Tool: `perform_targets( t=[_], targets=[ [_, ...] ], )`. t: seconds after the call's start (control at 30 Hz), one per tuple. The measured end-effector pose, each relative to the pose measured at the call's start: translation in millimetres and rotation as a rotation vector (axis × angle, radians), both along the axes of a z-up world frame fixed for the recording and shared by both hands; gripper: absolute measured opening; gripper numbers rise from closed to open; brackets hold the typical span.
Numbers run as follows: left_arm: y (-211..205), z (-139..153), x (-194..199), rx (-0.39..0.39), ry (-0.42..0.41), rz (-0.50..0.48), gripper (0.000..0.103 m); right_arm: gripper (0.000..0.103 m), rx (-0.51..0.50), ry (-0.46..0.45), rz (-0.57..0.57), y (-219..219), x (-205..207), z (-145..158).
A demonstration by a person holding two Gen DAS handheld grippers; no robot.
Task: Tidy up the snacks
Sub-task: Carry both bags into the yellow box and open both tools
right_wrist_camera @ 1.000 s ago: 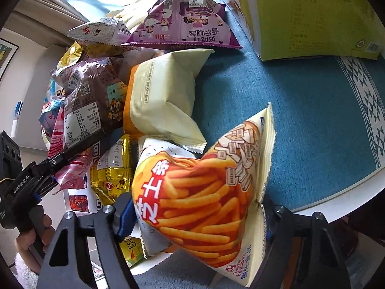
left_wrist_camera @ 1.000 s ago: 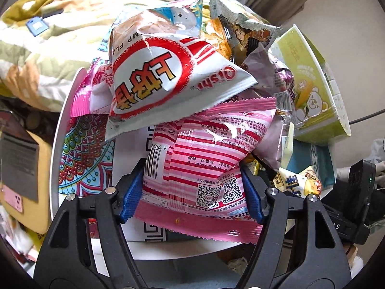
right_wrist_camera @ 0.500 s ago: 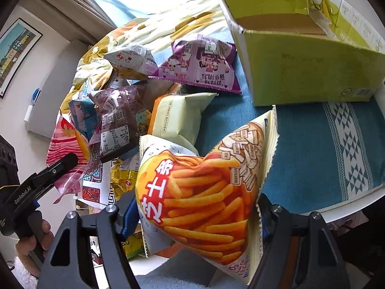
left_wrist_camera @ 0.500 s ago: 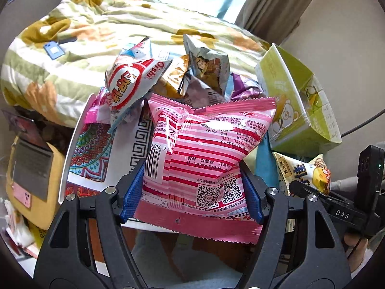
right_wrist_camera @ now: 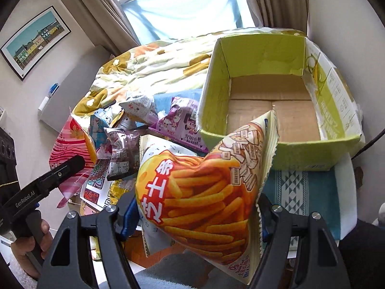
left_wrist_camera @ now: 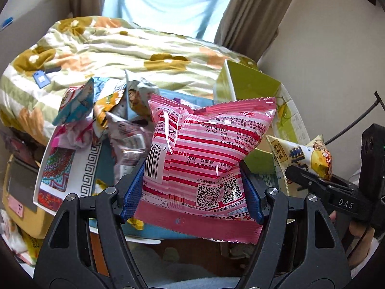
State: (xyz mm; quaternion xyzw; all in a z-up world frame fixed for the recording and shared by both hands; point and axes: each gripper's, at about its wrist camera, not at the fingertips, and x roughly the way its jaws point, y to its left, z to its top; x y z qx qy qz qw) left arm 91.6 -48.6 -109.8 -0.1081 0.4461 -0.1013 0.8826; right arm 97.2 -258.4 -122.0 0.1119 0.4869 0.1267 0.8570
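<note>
My left gripper [left_wrist_camera: 191,192] is shut on a pink striped snack bag [left_wrist_camera: 204,159], held up above the table with the blue pads pressing both its sides. In the right wrist view my right gripper [right_wrist_camera: 196,216] is shut on an orange bag of cheese sticks [right_wrist_camera: 199,192], lifted in front of the open green cardboard box [right_wrist_camera: 312,154], whose brown floor is bare. The same bag [left_wrist_camera: 310,156] and box [left_wrist_camera: 255,89] show at the right of the left wrist view. The pink bag [right_wrist_camera: 69,149] in the left gripper appears at the left of the right wrist view.
A heap of loose snack bags [right_wrist_camera: 134,130] lies on the round table with its patterned teal cloth [right_wrist_camera: 300,187]. A floral quilt [left_wrist_camera: 96,48] covers the bed behind, under a curtained window [right_wrist_camera: 187,4]. A person's hand [right_wrist_camera: 31,240] holds the left gripper's handle.
Both grippers have risen and pulled back from the table with their bags. The heap now lies farther below, and the green box's open inside has come into the right wrist view.
</note>
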Motion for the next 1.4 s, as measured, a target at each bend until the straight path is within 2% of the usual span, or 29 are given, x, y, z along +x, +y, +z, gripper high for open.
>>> perform_targets(
  t=[0.3,0.47,0.63,0.8,0.97,1.0,1.07,1.13,1.23,1.4],
  targets=[
    [-60.7,18.7,58.2,0.024,-0.023,-0.124,0.069,0.070,0.025,-0.074,-0.069,-50.4,19.0,28.1],
    [-87.4,24.5,118.5,0.029,-0.017,-0.160,0.069,0.070,-0.009,-0.088,-0.127,-71.4,42.5,40.9],
    [-127.7,24.2,190.0,0.073,-0.012,-0.222,0.069,0.070,-0.058,-0.092,-0.184,-93.5,81.7,52.9],
    [-176.2,13.5,259.5,0.138,-0.001,-0.303,0.069,0.070,-0.075,-0.068,-0.257,-117.7,127.8,51.1],
    [-207.5,-15.3,310.4,0.175,0.049,-0.343,0.069,0.072,-0.111,-0.036,-0.321,-136.7,165.4,38.6],
    [-212.3,-20.9,317.4,0.179,0.059,-0.348,0.070,0.072,-0.113,-0.029,-0.334,-140.6,171.1,36.0],
    [-221.1,-31.2,327.6,0.192,0.072,-0.359,0.077,0.072,-0.116,-0.018,-0.352,-147.3,181.0,32.2],
    [-229.2,-37.9,333.4,0.241,0.061,-0.363,0.100,0.072,-0.122,-0.007,-0.366,-152.9,188.2,27.8],
    [-232.6,-38.7,330.2,0.292,0.037,-0.359,0.103,0.072,-0.114,0.010,-0.381,-159.9,192.4,21.5],
    [-213.9,-34.6,309.0,0.262,0.060,-0.308,0.103,0.072,-0.122,0.033,-0.364,-165.9,193.5,14.8]
  ],
)
